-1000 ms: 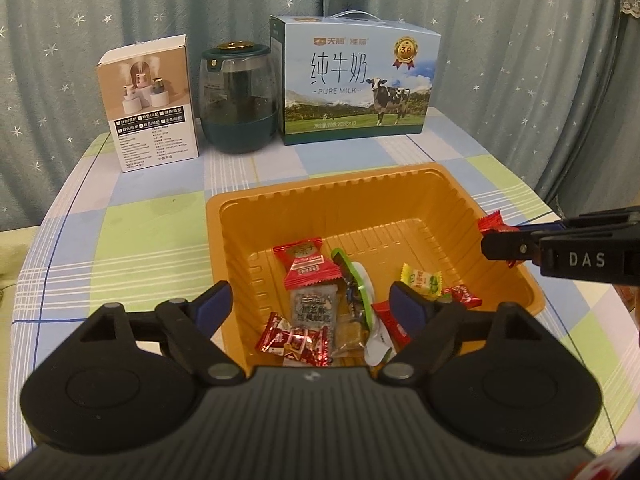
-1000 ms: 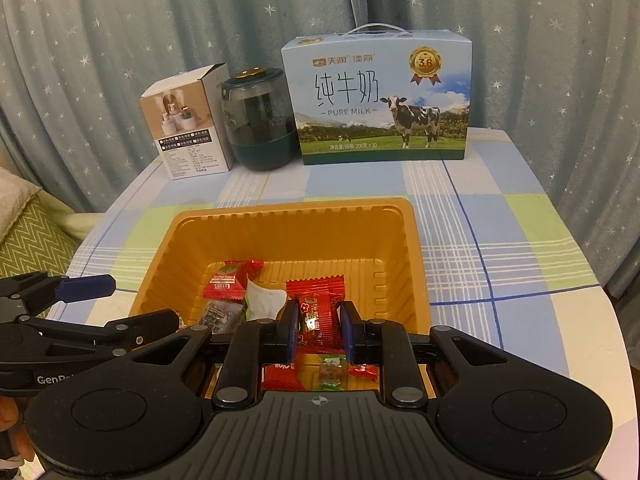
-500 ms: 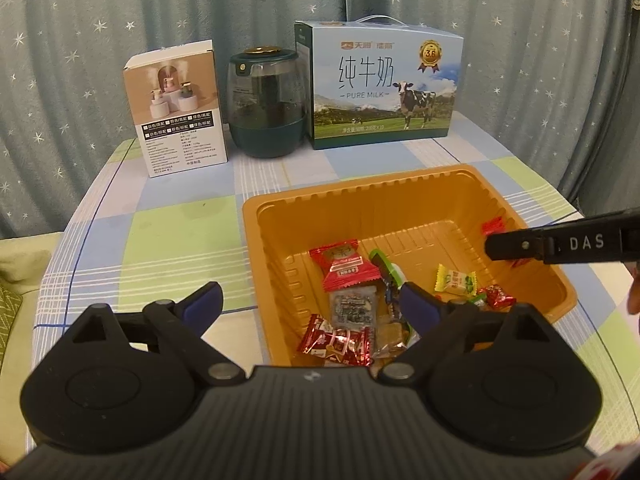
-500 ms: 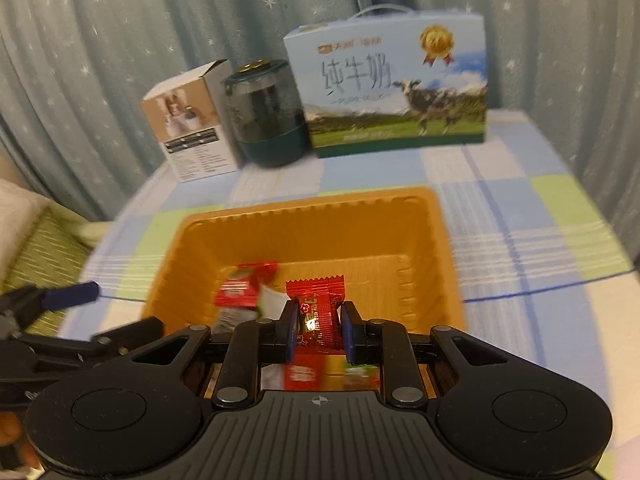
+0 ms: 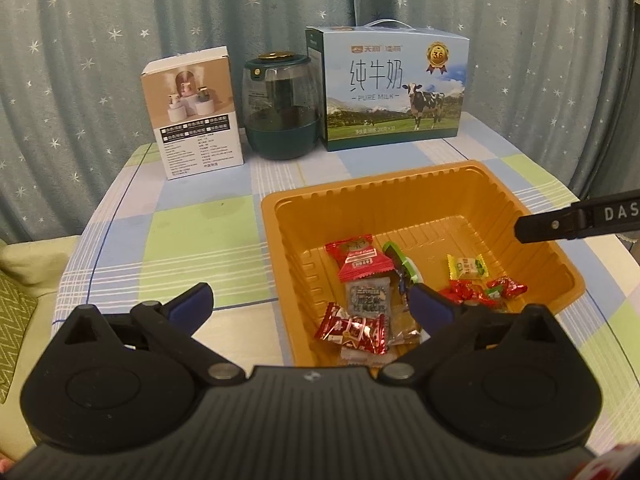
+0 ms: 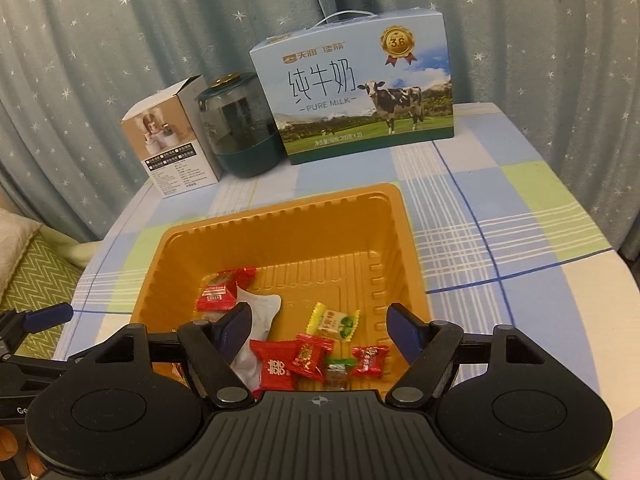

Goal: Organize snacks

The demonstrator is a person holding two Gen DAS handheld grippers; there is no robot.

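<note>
Now I am holding both claws over the orange tray (image 6: 280, 224), and both are empty. My right gripper (image 6: 318, 326) is standing wide apart above the near end of the tray, with nothing between its fingers. My left gripper (image 5: 310, 308) is standing wide apart too, with one finger over the table and one over the tray. The snacks are lying in the tray: a red candy with gold letters (image 6: 274, 366), a red square candy (image 6: 310, 356), a small red candy (image 6: 370, 360), a yellow and green candy (image 6: 334, 320), a white packet (image 6: 256, 312) and a red packet (image 6: 222, 290). I am seeing no snacks on the checked tablecloth (image 6: 500, 216), so I am guessing the job is almost done or all done, but I cannot see the whole table. My left camera is showing things my right camera is missing: a gray packet (image 5: 368, 300) and a red striped candy (image 5: 352, 328) by the near wall of the tray. At its bottom right edge something red and white is peeking in, and I cannot tell what it is. My right camera is showing more bare tablecloth on the right side. Both are showing the milk box (image 5: 388, 88), the green jar (image 5: 282, 108) and the small white box (image 5: 194, 112) at the back.
</note>
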